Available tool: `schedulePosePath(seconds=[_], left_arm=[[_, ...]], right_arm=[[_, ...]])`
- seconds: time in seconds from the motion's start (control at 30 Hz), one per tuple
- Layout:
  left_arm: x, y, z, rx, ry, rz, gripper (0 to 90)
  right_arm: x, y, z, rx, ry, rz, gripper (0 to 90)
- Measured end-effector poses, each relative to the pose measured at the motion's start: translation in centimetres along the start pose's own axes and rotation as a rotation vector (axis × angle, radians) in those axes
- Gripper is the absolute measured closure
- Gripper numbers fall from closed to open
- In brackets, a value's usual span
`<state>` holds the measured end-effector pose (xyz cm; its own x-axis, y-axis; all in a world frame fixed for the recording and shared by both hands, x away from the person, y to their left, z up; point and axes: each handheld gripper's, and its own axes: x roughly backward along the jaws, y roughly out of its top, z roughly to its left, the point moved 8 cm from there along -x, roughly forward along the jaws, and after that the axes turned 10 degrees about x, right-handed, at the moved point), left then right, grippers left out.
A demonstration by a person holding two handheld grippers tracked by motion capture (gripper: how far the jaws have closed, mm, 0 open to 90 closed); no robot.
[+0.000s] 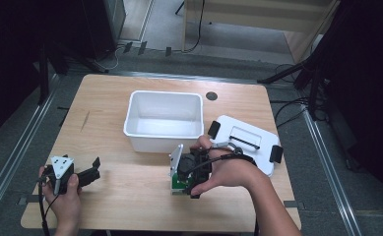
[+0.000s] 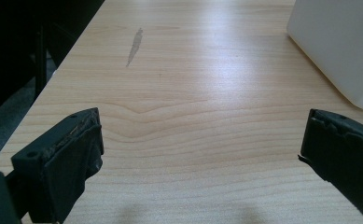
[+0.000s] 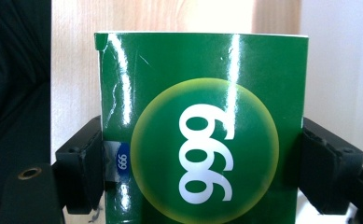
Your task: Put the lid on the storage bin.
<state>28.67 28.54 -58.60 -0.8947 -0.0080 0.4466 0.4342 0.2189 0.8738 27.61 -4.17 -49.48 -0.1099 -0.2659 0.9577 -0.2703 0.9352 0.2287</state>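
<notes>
Fingers of the right gripper (image 3: pixel 202 168) were clamped on a green box (image 3: pixel 202 121), one black pad pressed against each of its side edges in the right gripper view. The box bore a yellow-rimmed green disc with white figures, and a small blue label showed at its left edge beside the pad. In the high view the right hand (image 1: pixel 226 172) came in from the lower right, forearm angled across the tabletop (image 1: pixel 130 196), wrist bent so that the right gripper (image 1: pixel 186 179) pointed down and to the left, with the green box (image 1: pixel 178 185) showing as a small green patch under it, near the front of the white bin (image 1: pixel 163 132). Whether the box touched the wood could not be told.

The left hand (image 1: pixel 63 189) lay near the front left corner of the tabletop, holding the left gripper (image 1: pixel 93 172) low and roughly level, aimed to the right. Its fingers (image 2: pixel 67 158) stood wide apart with bare wood between them in the left gripper view, gripping nothing.

The open white bin stood just beyond the right gripper, near the middle of the tabletop. Its white lid (image 1: pixel 250 142), with black clips at two ends, lay flat to the right of the bin, close behind the right hand. A grey smear (image 2: pixel 135 44) marked the wood ahead of the left gripper.
</notes>
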Motion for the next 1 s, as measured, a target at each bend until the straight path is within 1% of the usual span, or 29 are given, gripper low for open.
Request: schedulePosePath(seconds=[0.07, 0.1, 0.13, 0.3, 0.4, 0.47, 0.53, 0.6, 0.63, 0.7, 0.77, 0.8, 0.83, 0.87, 0.9, 0.93, 0.97, 1.0], left_arm=[[0.0, 0.0, 0.0, 0.0, 0.0, 0.0, 0.0], [0.0, 0.0, 0.0, 0.0, -0.002, 0.0, 0.0], [0.0, 0.0, 0.0, 0.002, -0.002, -0.001, 0.0], [0.0, 0.0, 0.1, 0.0, -0.002, 0.0, 0.0], [0.0, 0.0, 0.1, 0.001, -0.003, 0.001, 0.0], [0.0, 0.0, 0.0, -0.001, -0.002, 0.0, 0.0], [0.0, 0.0, 0.0, 0.0, -0.004, -0.002, 0.0], [0.0, 0.0, 0.1, 0.003, -0.003, 0.0, 0.0], [0.0, 0.0, 0.1, 0.003, -0.002, 0.001, 0.0], [0.0, 0.0, 0.1, 0.002, -0.002, 0.001, 0.0], [-0.1, 0.0, 0.1, 0.002, -0.002, -0.001, 0.0], [-0.1, 0.0, 0.1, 0.002, -0.002, -0.001, 0.0], [0.0, 0.0, 0.0, 0.0, -0.002, -0.001, 0.0], [0.0, 0.0, 0.0, 0.0, -0.001, -0.001, 0.0], [0.0, 0.0, 0.0, 0.0, -0.001, -0.001, 0.0], [0.0, 0.0, 0.0, 0.0, -0.001, -0.001, 0.0], [0.0, 0.0, 0.1, 0.0, -0.002, 0.0, 0.0], [0.0, 0.0, 0.1, 0.002, -0.002, 0.0, 0.0]], right_arm=[[0.2, 0.1, -0.1, -0.001, -0.001, -0.005, 16.3], [0.6, 0.2, -0.4, -0.007, 0.003, -0.009, 16.3], [0.7, 0.3, -0.5, 0.002, 0.005, -0.014, 16.3], [1.5, 0.6, -0.9, 0.003, 0.01, -0.012, 16.3], [1.7, 0.7, -1.1, 0.006, 0.01, -0.016, 16.3], [2.1, 0.8, -1.3, -0.006, 0.011, -0.01, 16.4], [2.5, 0.9, -1.4, -0.006, 0.01, -0.008, 16.4], [2.9, 1.2, -1.6, 0.007, 0.018, -0.024, 16.4], [3.1, 1.2, -1.7, 0.001, 0.018, -0.024, 16.4], [3.5, 1.2, -1.9, -0.001, 0.013, -0.015, 16.4], [3.9, 1.3, -2.2, 0.006, 0.002, -0.018, 16.3], [3.9, 1.3, -2.2, 0.006, 0.002, -0.018, 16.3], [4.3, 1.3, -2.5, -0.002, -0.004, -0.022, 16.4], [4.4, 1.3, -2.6, 0.004, -0.002, -0.023, 16.4], [4.7, 1.3, -2.7, -0.012, -0.002, -0.015, 16.4], [4.7, 1.3, -2.7, -0.012, -0.002, -0.015, 16.4], [5.1, 1.4, -3.1, -0.004, -0.011, -0.025, 16.4], [5.2, 1.4, -3.2, -0.003, -0.012, -0.031, 16.4]])
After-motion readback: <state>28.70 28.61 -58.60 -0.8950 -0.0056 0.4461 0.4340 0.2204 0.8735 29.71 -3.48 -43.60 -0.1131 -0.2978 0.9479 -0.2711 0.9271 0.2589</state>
